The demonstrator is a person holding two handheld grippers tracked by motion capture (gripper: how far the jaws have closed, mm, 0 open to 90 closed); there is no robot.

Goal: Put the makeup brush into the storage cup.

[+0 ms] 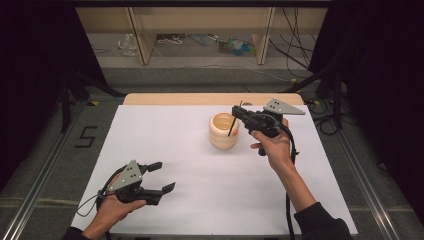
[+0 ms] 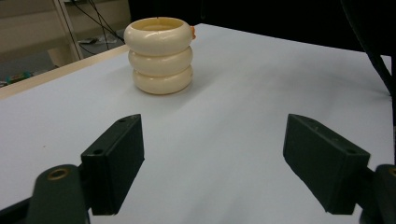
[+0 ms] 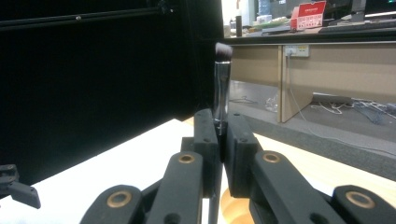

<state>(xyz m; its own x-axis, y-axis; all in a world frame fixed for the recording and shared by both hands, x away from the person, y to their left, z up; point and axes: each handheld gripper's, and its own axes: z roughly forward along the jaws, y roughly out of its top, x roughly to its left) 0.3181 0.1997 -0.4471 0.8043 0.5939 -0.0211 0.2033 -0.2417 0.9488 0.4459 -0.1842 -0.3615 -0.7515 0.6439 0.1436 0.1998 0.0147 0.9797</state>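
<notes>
Our right tool (image 1: 237, 119) is clenched on a slim dark makeup brush (image 3: 221, 81) over the cream ribbed ceramic cup (image 1: 223, 130); our left tool (image 1: 161, 176) sits released on the white tabletop (image 1: 200, 190).

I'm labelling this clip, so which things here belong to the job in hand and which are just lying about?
In the job:
- cream ringed holder
- slim dark brush, clamped in the right gripper

Lying about:
- left gripper, open and unladen
- cables and clutter on the floor beyond the table
</notes>
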